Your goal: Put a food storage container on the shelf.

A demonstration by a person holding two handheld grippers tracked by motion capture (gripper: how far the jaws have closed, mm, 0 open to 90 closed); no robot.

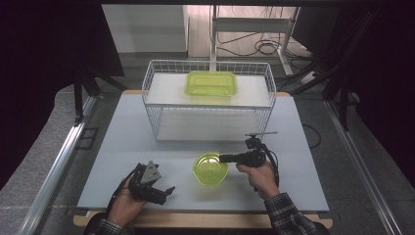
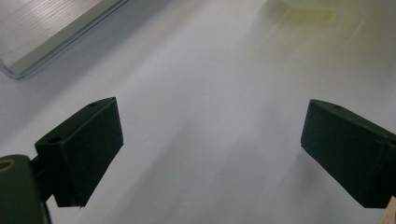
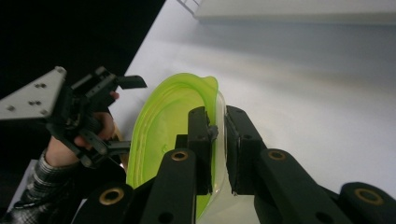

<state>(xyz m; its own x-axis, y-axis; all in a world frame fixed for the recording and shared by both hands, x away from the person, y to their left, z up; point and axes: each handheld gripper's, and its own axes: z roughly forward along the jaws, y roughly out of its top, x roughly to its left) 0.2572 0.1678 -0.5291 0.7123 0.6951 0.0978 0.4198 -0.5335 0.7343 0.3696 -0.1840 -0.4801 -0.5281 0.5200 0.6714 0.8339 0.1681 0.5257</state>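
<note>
A round translucent green bowl sits on the grey table near its front middle. My right gripper reaches in from the right and is shut on the bowl's rim; in the right gripper view the green bowl has its rim pinched between the two black jaws of my right gripper. My left gripper rests low at the front left, to the left of the bowl and apart from it, jaws wide open. In the left gripper view my left gripper has nothing but bare table between its fingers.
A white wire basket stands at the back middle of the table, with a rectangular green container on its top shelf. The table's front edge runs just below both hands. A metal rail lies off the left side.
</note>
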